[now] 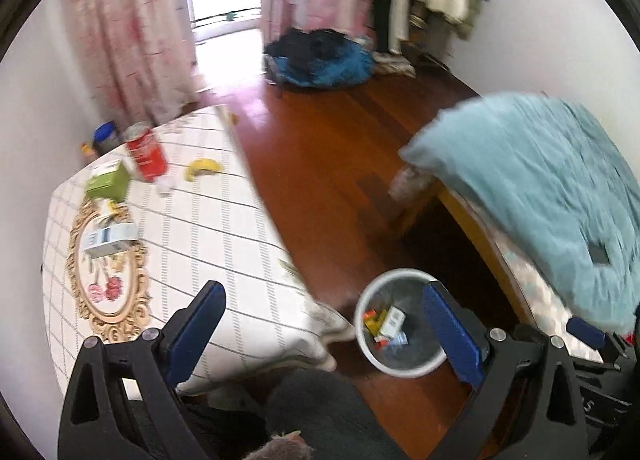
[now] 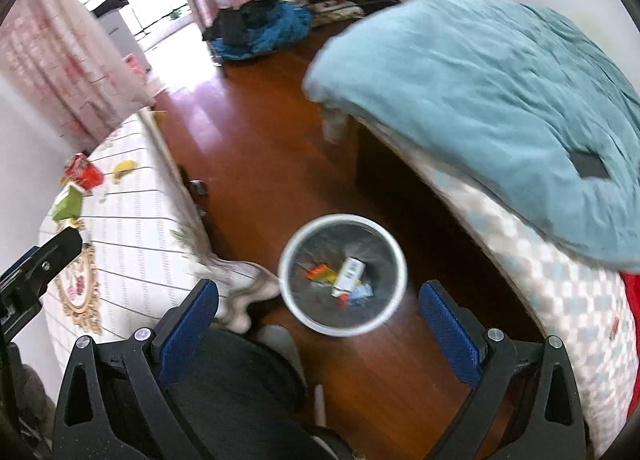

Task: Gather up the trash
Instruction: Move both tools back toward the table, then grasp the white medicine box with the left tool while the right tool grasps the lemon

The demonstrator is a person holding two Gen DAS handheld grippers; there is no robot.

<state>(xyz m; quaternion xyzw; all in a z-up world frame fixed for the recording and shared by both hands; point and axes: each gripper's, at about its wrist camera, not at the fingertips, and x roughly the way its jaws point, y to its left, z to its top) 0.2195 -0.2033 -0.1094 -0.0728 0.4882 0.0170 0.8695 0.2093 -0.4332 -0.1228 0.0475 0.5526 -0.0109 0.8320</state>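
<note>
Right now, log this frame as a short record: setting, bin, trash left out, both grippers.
setting: bedroom, wooden floor, table with checked cloth, bed under a teal blanket
bin: white waste bin on the floor between table and bed, several packets inside
trash left out: red can, green box, banana peel, small carton, all on the table
left gripper: open, empty
right gripper: open, empty, over the bin

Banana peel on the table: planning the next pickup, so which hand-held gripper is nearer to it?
Left. The left hand-held gripper hovers over the table's near edge; the right hand-held gripper sits above the bin, farther from the banana peel.
</note>
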